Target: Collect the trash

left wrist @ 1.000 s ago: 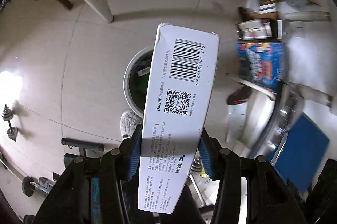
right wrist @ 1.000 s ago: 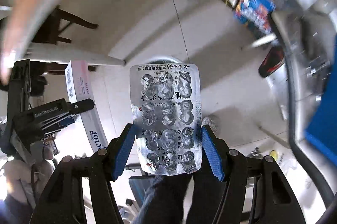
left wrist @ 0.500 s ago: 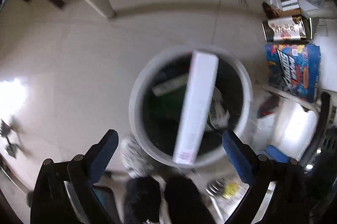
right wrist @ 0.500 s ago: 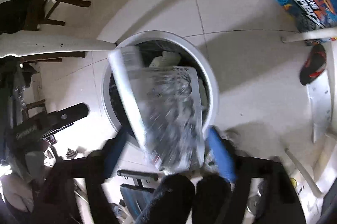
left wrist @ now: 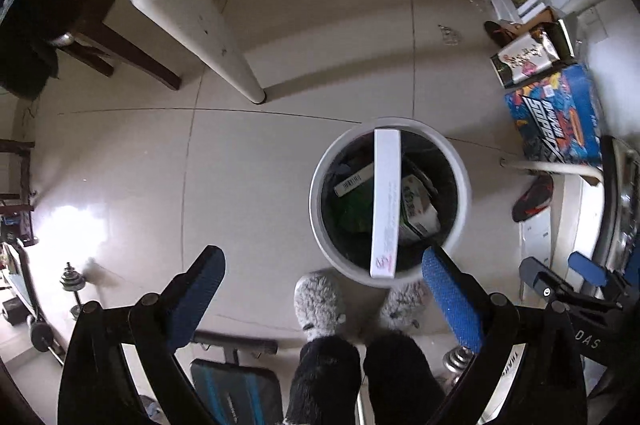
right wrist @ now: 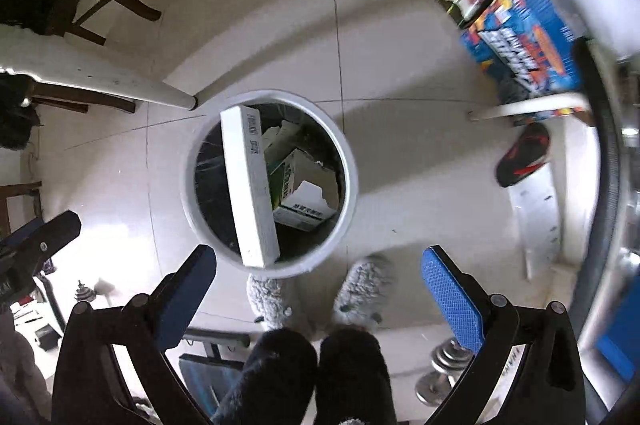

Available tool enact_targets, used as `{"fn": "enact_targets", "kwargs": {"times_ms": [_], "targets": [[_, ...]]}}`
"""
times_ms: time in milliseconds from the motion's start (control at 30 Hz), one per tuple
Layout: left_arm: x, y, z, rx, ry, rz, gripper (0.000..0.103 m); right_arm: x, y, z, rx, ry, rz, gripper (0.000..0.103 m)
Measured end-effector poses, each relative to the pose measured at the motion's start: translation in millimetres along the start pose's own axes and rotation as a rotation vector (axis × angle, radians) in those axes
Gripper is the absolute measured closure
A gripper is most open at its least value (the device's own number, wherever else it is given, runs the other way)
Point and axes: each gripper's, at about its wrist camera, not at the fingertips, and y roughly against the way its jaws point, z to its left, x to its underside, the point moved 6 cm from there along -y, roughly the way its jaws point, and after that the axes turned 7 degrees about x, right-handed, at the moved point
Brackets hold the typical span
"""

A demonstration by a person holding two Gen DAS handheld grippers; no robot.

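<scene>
A round white trash bin (left wrist: pixel 320 193) (right wrist: pixel 349 161) stands on the tiled floor below both grippers. A long white toothpaste box (left wrist: pixel 385 201) (right wrist: pixel 250 185) lies slanted across its mouth, one end on the near rim. Beneath it sits a green and white carton (left wrist: pixel 416 213) (right wrist: pixel 304 193). My left gripper (left wrist: pixel 320 257) hangs open above the bin's near edge, with nothing between its blue pads. My right gripper (right wrist: pixel 319 255) is also open and empty, a little right of the bin. The blister pack is not visible in either view.
A person's grey fuzzy slippers (left wrist: pixel 320 301) (right wrist: pixel 360 289) and dark trouser legs stand just before the bin. A white table leg (left wrist: pixel 224 53) and dark chair legs rise at the back left. A blue box (left wrist: pixel 556 121), a red and black shoe (left wrist: pixel 532 197) and dumbbells (left wrist: pixel 72 281) lie around.
Both grippers have opened. The white box left my left gripper and fell onto the bin. The blister pack dropped from my right gripper toward the bin and is gone from view. My right gripper moved down.
</scene>
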Motion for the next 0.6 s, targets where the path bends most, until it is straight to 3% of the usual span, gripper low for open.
{"fn": "enact_targets", "kwargs": {"times_ms": [333, 600], "targets": [[36, 138, -27, 0.041, -0.017, 0.008, 0.002, 40, 172, -14, 0.006, 0.023, -0.039, 0.000], [66, 252, -51, 0.096, -0.076, -0.023, 0.002, 78, 314, -19, -0.060, 0.020, -0.090, 0.000]]}}
